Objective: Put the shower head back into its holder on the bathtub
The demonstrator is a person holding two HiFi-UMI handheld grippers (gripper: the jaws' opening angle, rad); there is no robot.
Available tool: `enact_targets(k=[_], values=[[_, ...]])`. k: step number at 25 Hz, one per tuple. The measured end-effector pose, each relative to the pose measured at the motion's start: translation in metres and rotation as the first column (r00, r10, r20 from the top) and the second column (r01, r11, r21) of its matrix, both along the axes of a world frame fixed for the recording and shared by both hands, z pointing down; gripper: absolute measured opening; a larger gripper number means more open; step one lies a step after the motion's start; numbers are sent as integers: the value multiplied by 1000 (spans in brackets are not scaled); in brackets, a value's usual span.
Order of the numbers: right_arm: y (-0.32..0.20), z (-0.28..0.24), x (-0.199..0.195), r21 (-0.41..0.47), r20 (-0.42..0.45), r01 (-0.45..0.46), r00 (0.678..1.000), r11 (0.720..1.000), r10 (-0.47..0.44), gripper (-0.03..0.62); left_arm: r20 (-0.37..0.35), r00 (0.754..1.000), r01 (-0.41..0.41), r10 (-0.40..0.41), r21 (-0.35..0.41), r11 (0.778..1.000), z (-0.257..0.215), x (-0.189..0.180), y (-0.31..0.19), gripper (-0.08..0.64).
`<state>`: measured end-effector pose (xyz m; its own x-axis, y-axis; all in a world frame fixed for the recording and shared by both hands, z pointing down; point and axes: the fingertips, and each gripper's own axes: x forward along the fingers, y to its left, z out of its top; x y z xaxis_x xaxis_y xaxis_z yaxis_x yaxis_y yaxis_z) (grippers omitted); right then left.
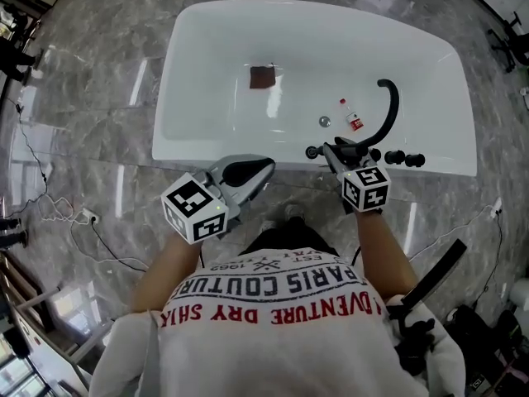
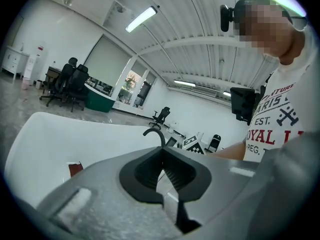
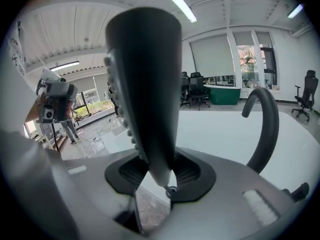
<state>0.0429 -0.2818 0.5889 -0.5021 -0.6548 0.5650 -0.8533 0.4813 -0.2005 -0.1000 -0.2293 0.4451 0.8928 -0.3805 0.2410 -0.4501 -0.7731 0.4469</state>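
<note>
The shower head (image 3: 145,84) is clamped in the right hand-held gripper (image 3: 161,176) by the bathtub (image 1: 207,154); left hand-held gripper (image 2: 162,170) closed, empty.

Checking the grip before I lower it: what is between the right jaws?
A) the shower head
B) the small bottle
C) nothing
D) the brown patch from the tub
A: the right gripper is shut on the dark shower head, and the bottle lies in the tub.
</note>
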Motion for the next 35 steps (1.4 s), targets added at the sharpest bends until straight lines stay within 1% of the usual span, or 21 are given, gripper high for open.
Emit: enact_targets(k=[4, 8, 12, 17, 26, 30, 35], values=[[-2, 30, -1, -57, -30, -10, 1000, 998, 8, 137, 5, 1000, 10, -10, -25, 1000, 11, -7, 2, 2], [-4, 59, -1, -118, -79, 8, 997, 993, -17, 137, 13, 1000, 23, -22, -45, 999, 16, -9, 1, 2], [-4, 82, 1, -157, -111, 2, 994, 988, -20, 137, 23, 999, 33, -31, -63, 997, 22, -14, 5, 2], [-7, 102, -5, -178, -137, 11, 990, 984, -36, 137, 35, 998, 60, -57, -85, 995, 33, -27, 9, 2], [-14, 115, -11, -179, -148, 5, 989, 984, -31, 137, 42, 995, 91, -87, -107, 990, 44, -42, 16, 2], [-13, 128, -15, -201, -173, 10, 984, 979, -46, 137, 44, 994, 100, -95, -112, 989, 45, -46, 18, 2], [-14, 140, -19, -210, -167, 3, 985, 978, -39, 137, 51, 994, 106, -101, -122, 987, 54, -47, 21, 2]])
